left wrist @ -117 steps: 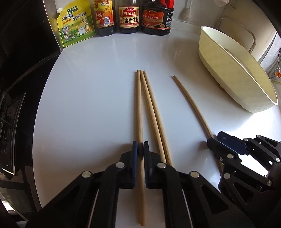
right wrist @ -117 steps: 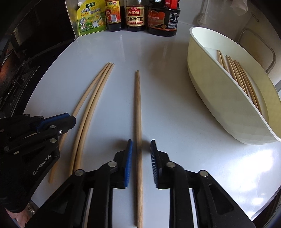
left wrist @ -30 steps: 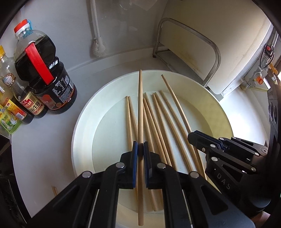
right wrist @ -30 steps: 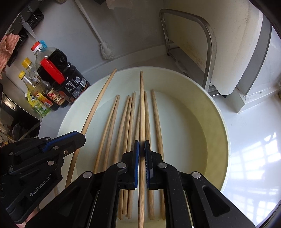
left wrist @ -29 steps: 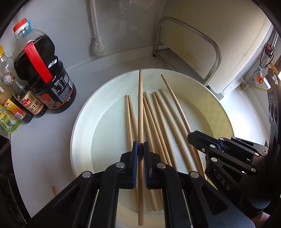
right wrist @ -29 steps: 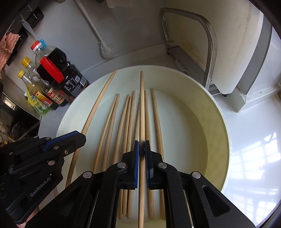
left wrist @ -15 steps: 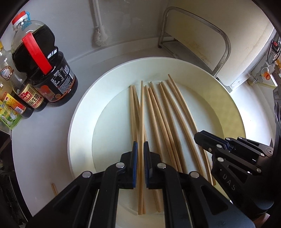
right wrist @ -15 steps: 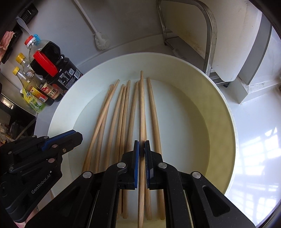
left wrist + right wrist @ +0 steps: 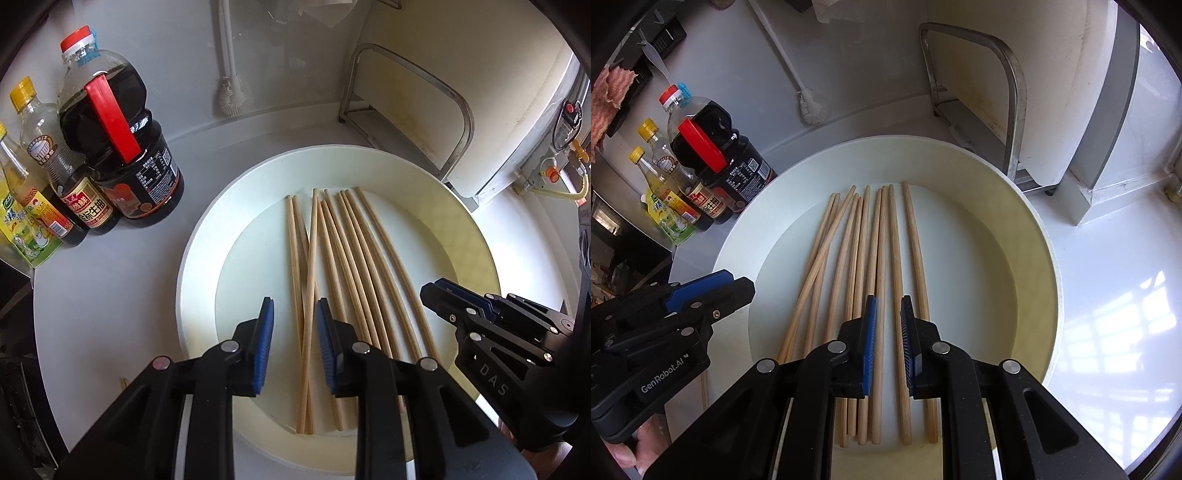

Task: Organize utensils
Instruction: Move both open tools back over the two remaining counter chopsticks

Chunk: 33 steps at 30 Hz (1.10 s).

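Several wooden chopsticks (image 9: 343, 258) lie side by side in a wide cream bowl (image 9: 199, 258), one crossing its neighbours on the left. My left gripper (image 9: 293, 314) hangs open above the bowl's near left part, holding nothing. My right gripper (image 9: 886, 310) hangs open above the same chopsticks (image 9: 879, 258) in the bowl (image 9: 1027, 258), also empty. Each gripper shows at the edge of the other's view: the right one (image 9: 439, 291) and the left one (image 9: 738, 284). A chopstick tip (image 9: 123, 382) lies on the counter left of the bowl.
Sauce bottles (image 9: 122, 147) and a yellow pouch (image 9: 26, 236) stand at the back left. A dish brush (image 9: 231, 96) leans on the wall. A metal rack with a board (image 9: 413, 122) stands behind the bowl. The white counter (image 9: 1108, 277) extends to the right.
Both grippers have opened and let go of their chopsticks, which now lie in the bowl with the others. Both grippers have pulled back and up a little.
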Motion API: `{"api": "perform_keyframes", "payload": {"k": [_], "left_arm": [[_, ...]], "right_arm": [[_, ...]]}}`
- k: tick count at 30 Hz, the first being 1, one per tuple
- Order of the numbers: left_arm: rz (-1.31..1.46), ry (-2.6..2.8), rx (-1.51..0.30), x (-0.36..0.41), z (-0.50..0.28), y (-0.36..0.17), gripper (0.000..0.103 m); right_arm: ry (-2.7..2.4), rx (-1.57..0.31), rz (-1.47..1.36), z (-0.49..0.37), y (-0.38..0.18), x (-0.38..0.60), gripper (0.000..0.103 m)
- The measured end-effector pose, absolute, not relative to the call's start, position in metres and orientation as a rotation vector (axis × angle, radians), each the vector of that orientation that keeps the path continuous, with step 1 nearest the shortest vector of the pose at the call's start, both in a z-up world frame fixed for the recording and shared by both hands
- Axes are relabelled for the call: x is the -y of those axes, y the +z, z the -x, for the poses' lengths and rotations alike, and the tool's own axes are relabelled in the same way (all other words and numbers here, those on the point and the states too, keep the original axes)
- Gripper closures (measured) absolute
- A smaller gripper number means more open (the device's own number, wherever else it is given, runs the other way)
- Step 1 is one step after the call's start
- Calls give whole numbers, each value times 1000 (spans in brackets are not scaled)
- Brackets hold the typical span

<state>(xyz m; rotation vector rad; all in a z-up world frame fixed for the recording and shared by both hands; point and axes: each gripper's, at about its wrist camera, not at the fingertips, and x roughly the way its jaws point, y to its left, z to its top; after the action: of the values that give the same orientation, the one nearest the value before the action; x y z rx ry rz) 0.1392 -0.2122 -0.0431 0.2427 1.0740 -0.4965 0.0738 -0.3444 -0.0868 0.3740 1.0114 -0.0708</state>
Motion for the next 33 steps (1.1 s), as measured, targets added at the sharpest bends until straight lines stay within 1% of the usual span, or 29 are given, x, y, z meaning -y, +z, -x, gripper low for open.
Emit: {"api": "perform_keyframes", "payload": {"k": [9,11,14,27,31,33], "left_arm": [[-230,-507,-1027,196,-119,-26,78],[-226,-509,-1015,191,-114,-22,77],[-220,-508,-1001,183,-106,-17,74],[-210,-486,-982,138,-75,-13,71],[-191,-458,-987,114,-69,-16,61],[-182,-442,-990,99,-66,-20,58]], "right_arm": [[-89,-980,-357,-50,-69,333,89],[-92,-973,-354,-44,-66,330,87],[-92,-966,-348,-36,-62,324,86],[-77,-954,-337,-7,-54,284,81],[-48,-959,-321,-2,-54,263,78],[-28,-960,-316,0,-54,251,77]]}}
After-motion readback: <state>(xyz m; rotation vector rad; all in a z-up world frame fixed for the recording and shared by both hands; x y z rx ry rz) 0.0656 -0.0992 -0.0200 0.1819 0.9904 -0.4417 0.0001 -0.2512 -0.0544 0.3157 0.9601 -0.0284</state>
